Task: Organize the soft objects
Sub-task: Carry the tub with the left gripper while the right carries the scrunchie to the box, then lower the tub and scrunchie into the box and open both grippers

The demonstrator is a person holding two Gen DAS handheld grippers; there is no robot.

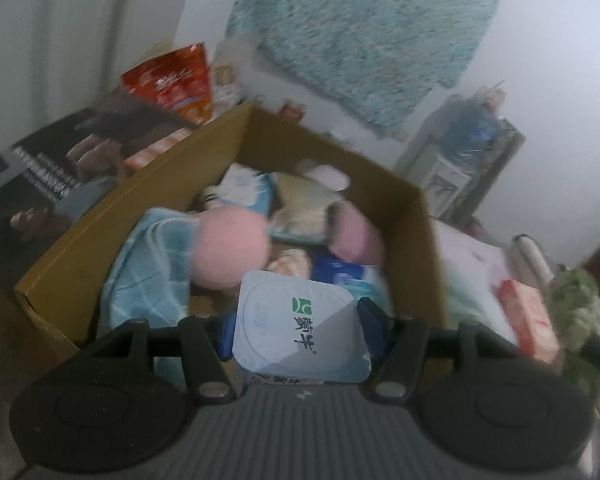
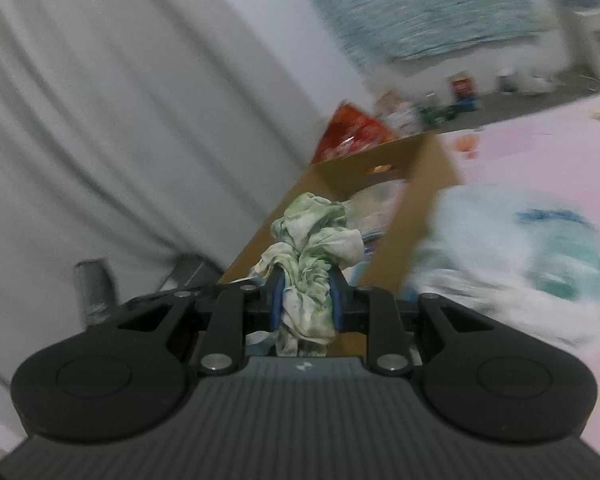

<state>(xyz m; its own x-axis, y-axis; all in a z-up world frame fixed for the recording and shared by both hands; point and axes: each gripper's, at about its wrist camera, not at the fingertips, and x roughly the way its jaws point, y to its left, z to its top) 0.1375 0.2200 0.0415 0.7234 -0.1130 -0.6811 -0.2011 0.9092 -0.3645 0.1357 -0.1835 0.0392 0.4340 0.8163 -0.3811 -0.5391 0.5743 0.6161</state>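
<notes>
Right claw clamped mid-bunch on limp, light green cloth; left claw clamped on crushable yogurt cup sidewalls.

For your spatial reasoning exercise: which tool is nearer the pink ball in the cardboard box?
Left. The left tool, holding a yogurt cup, hangs just short of the pink ball; the right tool, gripping a green cloth, sits outside the box.

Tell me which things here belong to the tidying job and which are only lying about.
Belong to the job:
- cardboard box
- green and white cloth, held in the right hand-held gripper
- yogurt cup, held in the left hand-held gripper
- pink plush toy
- blue towel

Lying about:
- red snack bag
- magazine
</notes>
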